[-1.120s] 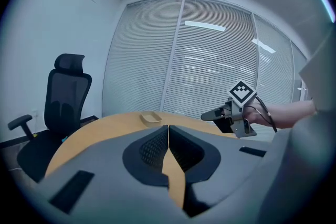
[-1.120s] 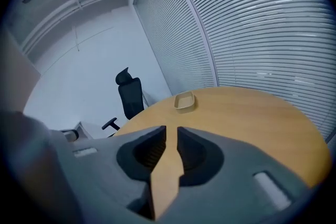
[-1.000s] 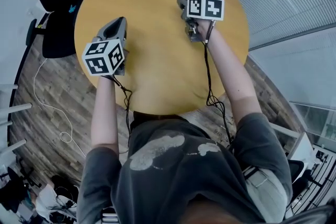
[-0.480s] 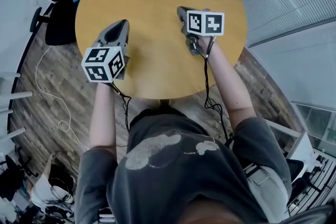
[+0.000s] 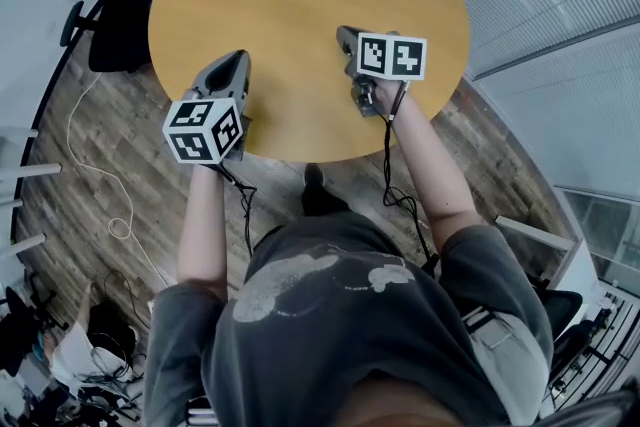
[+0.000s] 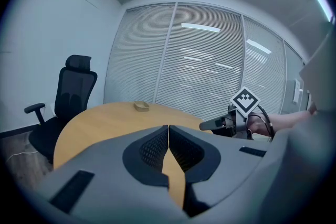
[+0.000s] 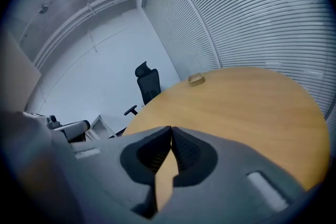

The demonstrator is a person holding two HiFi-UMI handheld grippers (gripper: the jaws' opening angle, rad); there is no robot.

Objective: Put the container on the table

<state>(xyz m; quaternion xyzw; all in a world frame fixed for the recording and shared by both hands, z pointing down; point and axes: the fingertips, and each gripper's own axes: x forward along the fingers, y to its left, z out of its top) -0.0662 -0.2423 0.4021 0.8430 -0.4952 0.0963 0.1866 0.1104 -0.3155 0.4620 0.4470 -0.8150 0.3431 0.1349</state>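
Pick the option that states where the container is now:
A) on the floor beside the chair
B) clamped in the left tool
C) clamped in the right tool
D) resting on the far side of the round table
D: the container rests on the far part of the table, well away from the left tool and the right tool, which are both shut on nothing.

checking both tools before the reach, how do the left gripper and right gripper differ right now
Position: the left gripper hangs at the round table's near-left rim; the right gripper is further in over the top. Heading: the left gripper angles rightward, the right gripper leftward, so they converge. Shared: both have jaws shut on nothing, and the container sits far across the table from both.
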